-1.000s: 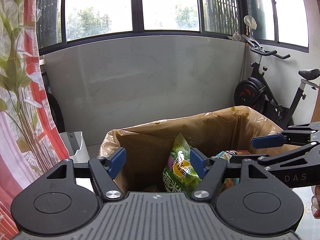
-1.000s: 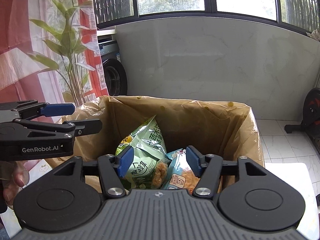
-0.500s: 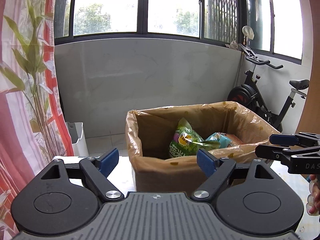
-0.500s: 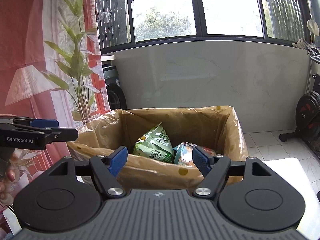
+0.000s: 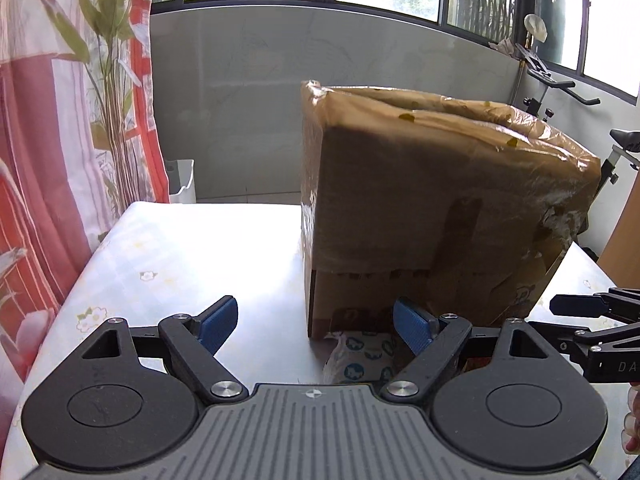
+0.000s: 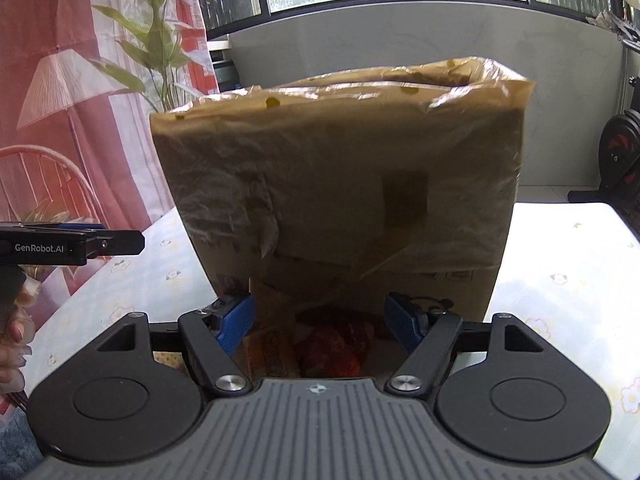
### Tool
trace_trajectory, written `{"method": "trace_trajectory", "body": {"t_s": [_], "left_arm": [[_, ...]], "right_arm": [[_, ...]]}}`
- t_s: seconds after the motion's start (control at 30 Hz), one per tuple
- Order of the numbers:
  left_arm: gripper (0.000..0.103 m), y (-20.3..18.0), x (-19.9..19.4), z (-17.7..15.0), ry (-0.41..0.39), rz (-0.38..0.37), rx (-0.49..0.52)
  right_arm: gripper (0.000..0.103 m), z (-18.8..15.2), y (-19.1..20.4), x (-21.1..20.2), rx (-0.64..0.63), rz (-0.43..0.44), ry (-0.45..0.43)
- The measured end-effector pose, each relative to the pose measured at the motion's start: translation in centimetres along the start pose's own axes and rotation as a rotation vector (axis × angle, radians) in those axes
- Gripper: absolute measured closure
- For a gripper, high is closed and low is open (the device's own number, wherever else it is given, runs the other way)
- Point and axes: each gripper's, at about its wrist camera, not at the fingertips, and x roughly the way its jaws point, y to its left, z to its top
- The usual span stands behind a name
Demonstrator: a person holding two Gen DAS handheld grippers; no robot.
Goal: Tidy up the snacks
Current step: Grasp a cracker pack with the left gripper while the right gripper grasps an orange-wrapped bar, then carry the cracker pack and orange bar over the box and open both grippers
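A tall cardboard box [image 5: 432,208] lined with a brown plastic bag stands on the table; its inside is hidden from both views. My left gripper [image 5: 316,326] is open, low over the table in front of the box's left corner. A white snack packet with blue prints [image 5: 360,356] lies on the table just ahead of it, partly between the fingers, untouched. My right gripper [image 6: 318,322] is open before the box [image 6: 340,184]. A red packet [image 6: 332,348] and a brown packet [image 6: 272,350] lie below its fingers.
The table [image 5: 180,256] wears a pale flowered cloth. A red and white curtain [image 5: 48,160] hangs at the left, a white bin [image 5: 182,182] stands on the floor, and an exercise bike [image 5: 560,92] is at the right. A hand [image 6: 14,344] holds the left gripper.
Both grippers have drawn back from above the box and sunk to table level in front of it. The snacks inside the box are out of sight; packets on the table have come into view.
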Motion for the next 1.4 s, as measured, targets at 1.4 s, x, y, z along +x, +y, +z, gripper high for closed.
{"method": "trace_trajectory", "body": {"t_s": [1.4], "left_arm": [[0.054,-3.3,3.0,-8.6,0.215,0.017,0.047]], "right_arm": [[0.062,-6.8,0.9,3.8,-0.148,0.087,0.258]]}}
